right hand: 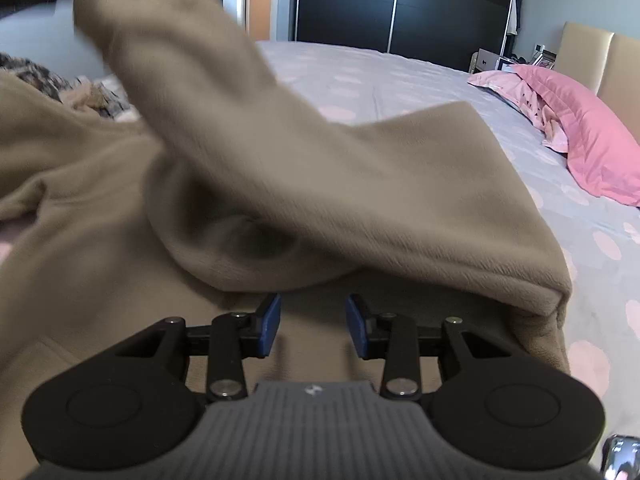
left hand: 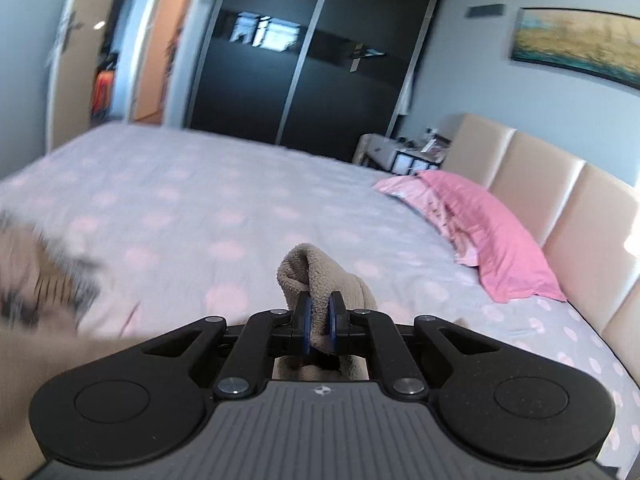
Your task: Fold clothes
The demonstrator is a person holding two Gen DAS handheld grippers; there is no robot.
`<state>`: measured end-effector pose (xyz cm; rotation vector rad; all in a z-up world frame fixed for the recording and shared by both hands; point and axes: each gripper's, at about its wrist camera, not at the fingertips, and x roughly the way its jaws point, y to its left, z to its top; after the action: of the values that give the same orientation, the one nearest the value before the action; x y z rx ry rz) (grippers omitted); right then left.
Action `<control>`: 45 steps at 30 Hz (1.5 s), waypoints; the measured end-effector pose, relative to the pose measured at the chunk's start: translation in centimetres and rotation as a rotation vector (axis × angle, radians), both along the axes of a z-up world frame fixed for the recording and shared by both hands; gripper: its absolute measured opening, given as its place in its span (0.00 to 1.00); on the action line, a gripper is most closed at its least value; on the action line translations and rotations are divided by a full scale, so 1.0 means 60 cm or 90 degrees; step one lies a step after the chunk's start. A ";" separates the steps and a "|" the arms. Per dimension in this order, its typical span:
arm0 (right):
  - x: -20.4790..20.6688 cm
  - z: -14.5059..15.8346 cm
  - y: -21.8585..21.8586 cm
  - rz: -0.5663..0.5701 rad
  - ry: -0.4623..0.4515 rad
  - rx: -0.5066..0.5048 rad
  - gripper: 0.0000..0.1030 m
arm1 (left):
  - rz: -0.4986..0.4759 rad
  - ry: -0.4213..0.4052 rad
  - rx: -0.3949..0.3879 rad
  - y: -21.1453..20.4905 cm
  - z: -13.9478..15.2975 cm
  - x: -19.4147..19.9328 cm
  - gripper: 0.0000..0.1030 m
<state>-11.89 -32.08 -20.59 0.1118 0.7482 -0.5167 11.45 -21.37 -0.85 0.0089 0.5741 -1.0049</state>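
A beige fleece garment [right hand: 360, 184] lies spread on the bed, one part lifted and blurred toward the upper left in the right wrist view. My left gripper [left hand: 320, 312] is shut on a bunched fold of the same beige fleece [left hand: 308, 276], held above the bedsheet. My right gripper [right hand: 314, 312] is open, its blue pads [right hand: 270, 320] just short of the garment's folded edge, with nothing between them. More beige cloth [left hand: 24, 340] blurs along the left edge of the left wrist view.
The bed [left hand: 200, 200] has a pale sheet with pink dots. Pink pillows [left hand: 492, 232] lie by a cream headboard [left hand: 560, 192]. A dark patterned garment [right hand: 48, 80] sits at the far left. Black wardrobe doors [left hand: 312, 60] and a bedside shelf [left hand: 400, 152] stand behind.
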 end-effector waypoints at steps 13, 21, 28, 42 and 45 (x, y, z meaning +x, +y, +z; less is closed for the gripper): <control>-0.032 -0.031 -0.171 -0.254 0.063 -0.047 0.00 | 0.062 -0.013 0.172 -0.005 -0.078 0.106 0.06; -0.021 -0.037 -0.138 -0.178 0.091 -0.026 0.10 | 0.108 0.083 0.249 0.026 -0.215 0.161 0.06; -0.047 0.017 -0.106 -0.147 0.089 0.024 0.22 | 0.100 0.071 0.258 0.027 -0.217 0.159 0.06; 0.054 0.162 -0.274 -0.120 0.047 0.066 0.32 | 0.044 0.057 0.429 -0.043 -0.254 0.169 0.07; 0.111 0.177 -0.331 -0.129 0.038 0.102 0.34 | 0.031 0.053 0.468 -0.058 -0.263 0.171 0.07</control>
<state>-5.21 -51.94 -9.96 0.3251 0.8411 -0.6552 21.70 -24.88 -16.62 0.6022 0.9897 -0.7035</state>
